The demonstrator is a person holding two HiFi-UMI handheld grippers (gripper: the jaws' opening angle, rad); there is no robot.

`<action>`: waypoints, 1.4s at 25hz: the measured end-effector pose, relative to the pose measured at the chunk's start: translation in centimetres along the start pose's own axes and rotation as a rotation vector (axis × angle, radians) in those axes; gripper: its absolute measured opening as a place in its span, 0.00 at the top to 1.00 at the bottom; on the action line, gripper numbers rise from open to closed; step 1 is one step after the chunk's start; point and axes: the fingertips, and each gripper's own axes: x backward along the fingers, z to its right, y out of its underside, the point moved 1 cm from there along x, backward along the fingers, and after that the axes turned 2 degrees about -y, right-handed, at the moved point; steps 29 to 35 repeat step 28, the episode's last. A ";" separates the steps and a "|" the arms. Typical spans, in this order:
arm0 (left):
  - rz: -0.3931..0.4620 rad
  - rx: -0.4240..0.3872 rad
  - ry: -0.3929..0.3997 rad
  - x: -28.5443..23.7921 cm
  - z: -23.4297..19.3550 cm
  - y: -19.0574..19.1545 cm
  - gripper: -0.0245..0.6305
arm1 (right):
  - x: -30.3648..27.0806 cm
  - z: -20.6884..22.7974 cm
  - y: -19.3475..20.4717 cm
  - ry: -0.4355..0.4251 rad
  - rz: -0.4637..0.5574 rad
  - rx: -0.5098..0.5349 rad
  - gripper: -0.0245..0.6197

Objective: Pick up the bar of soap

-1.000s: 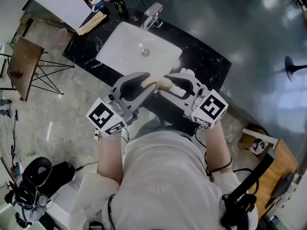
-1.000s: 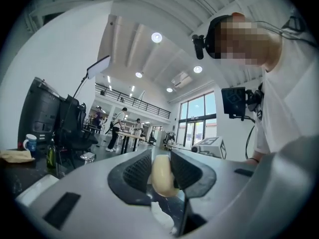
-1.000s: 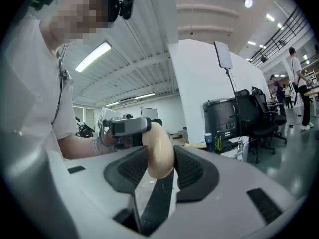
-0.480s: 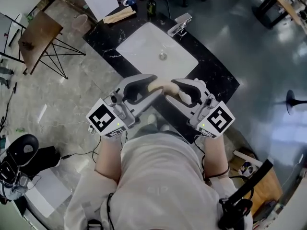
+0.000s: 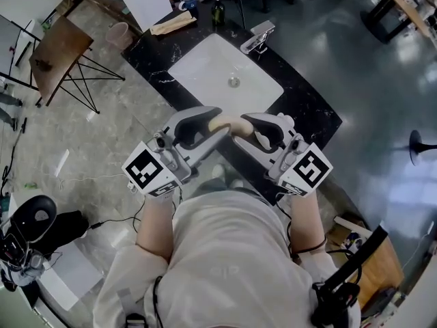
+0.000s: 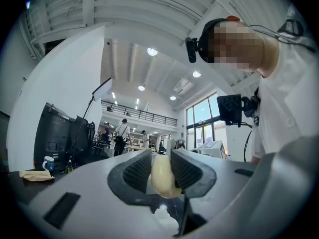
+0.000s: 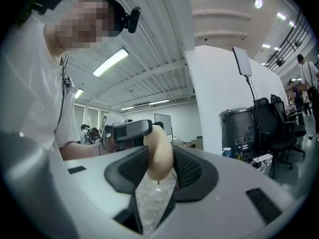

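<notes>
A cream bar of soap (image 5: 230, 123) hangs in the air over the front edge of the black counter, held from both sides. My left gripper (image 5: 218, 125) comes in from the left and is shut on the soap's left end. My right gripper (image 5: 244, 125) comes from the right and is shut on the other end. In the left gripper view the soap (image 6: 164, 176) stands upright between the ribbed pads (image 6: 137, 171) of the left gripper (image 6: 161, 171). In the right gripper view the soap (image 7: 159, 153) sits in the right gripper (image 7: 160, 166), with the left gripper (image 7: 127, 131) behind it.
A white sink basin (image 5: 225, 74) is set in the black marble counter (image 5: 307, 115), with a chrome faucet (image 5: 258, 36) behind it. A mug (image 5: 188, 1), a dark bottle (image 5: 218, 10) and a brown cloth (image 5: 171, 22) stand at the counter's far left. A folding stand (image 5: 61, 53) stands left.
Both grippers, with the soap between them, have risen a little and come back from the sink. Over the last half second they have barely moved.
</notes>
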 end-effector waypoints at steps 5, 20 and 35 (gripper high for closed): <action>-0.004 0.000 0.014 -0.7 0.1 0.1 0.78 | 0.5 0.4 -0.1 0.009 0.000 0.014 0.71; -0.015 -0.002 0.021 -1.6 -0.2 0.3 0.78 | 0.8 1.2 0.1 0.022 0.022 -0.006 0.71; -0.022 0.007 0.017 -2.2 0.0 0.4 0.78 | 1.3 1.5 0.1 0.028 0.016 -0.003 0.71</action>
